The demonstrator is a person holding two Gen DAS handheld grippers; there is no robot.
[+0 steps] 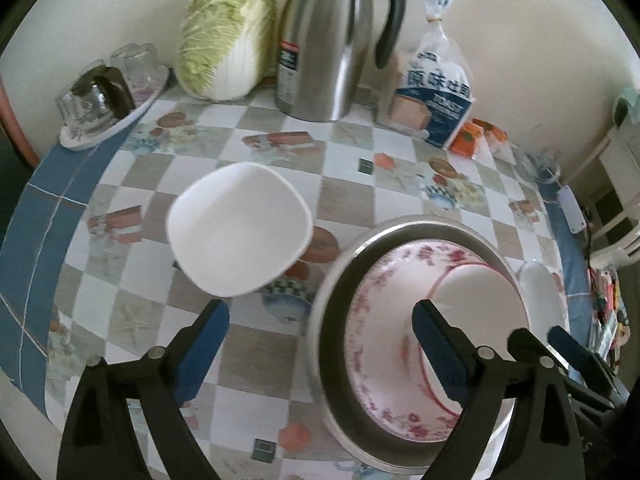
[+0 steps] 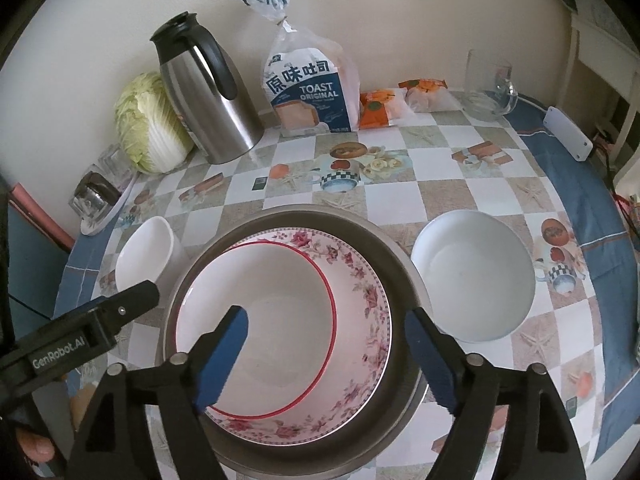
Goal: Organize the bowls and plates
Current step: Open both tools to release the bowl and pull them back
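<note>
Bread bag [image 2: 310, 92] reads "TOAST ORIGINAL"; left tongs [image 1: 316, 348] and right tongs [image 2: 326, 356] gape empty.

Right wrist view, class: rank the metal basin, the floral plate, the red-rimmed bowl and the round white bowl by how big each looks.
1. metal basin
2. floral plate
3. red-rimmed bowl
4. round white bowl, though it sits farther from the camera, so third versus fourth is unsure.

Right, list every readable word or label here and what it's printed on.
"TOAST ORIGINAL": bread bag
"原味吐司": same bag, above the English
"GenRobot.AI": left gripper, on its body
Label on the steel thermos jug: too blurred to read
Orange snack packets: print too small to read
</note>
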